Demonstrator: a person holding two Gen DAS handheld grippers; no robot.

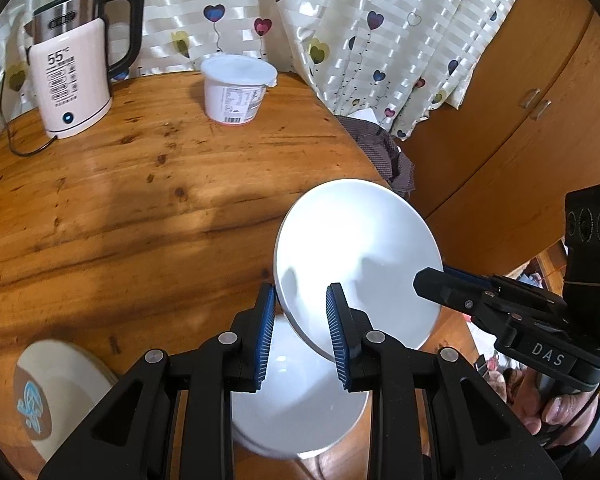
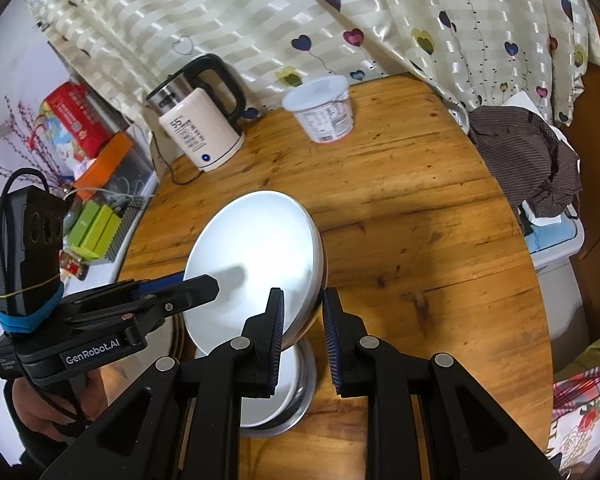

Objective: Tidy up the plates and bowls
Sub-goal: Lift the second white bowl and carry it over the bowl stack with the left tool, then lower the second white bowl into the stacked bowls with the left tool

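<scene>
left wrist view: i'm pinching the tilted white plate (image 1: 356, 248) rim in my left gripper (image 1: 300, 334) and right gripper (image 2: 303, 336); uneven squeezing risks dropping it onto the bowl (image 1: 300, 412) below.

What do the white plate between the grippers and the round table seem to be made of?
The white plate looks like glazed ceramic or porcelain, possibly melamine: smooth, glossy, with soft reflections and shadows. The table looks like varnished solid wood: orange-brown, with visible grain, knots and a light sheen.
</scene>
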